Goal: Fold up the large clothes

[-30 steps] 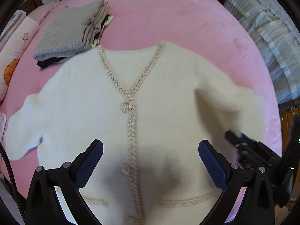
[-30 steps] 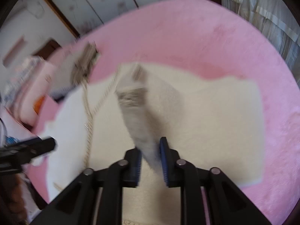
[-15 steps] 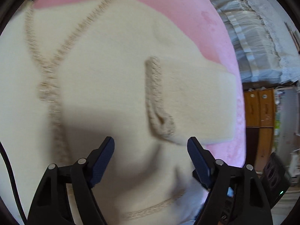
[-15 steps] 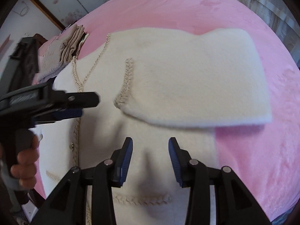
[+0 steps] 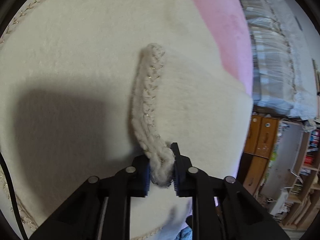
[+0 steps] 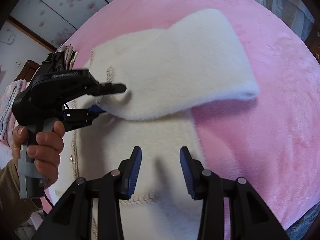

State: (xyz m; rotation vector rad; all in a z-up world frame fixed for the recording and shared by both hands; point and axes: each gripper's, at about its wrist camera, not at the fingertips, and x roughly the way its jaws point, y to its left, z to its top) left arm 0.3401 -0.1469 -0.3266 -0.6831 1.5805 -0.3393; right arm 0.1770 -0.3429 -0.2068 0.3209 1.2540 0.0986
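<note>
Left gripper (image 5: 161, 169) closing, jaws pinched on the braided cuff (image 5: 149, 104) of the sleeve (image 6: 180, 64), which lies folded across the cardigan (image 6: 140, 140). Right gripper (image 6: 160, 172) half open and empty, above the cardigan's lower front. Cardigan lies flat on the pink bed (image 6: 270, 110).

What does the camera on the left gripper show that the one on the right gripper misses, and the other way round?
Only the left wrist view shows the braided cuff close up, its end between the closing jaws of the left gripper, plus wooden cabinets and shelves beside the bed. Only the right wrist view shows the right gripper, jaws apart with nothing between them, the hand holding the left gripper, and the whole folded-over sleeve. Both show the cream cardigan on the pink blanket.
</note>
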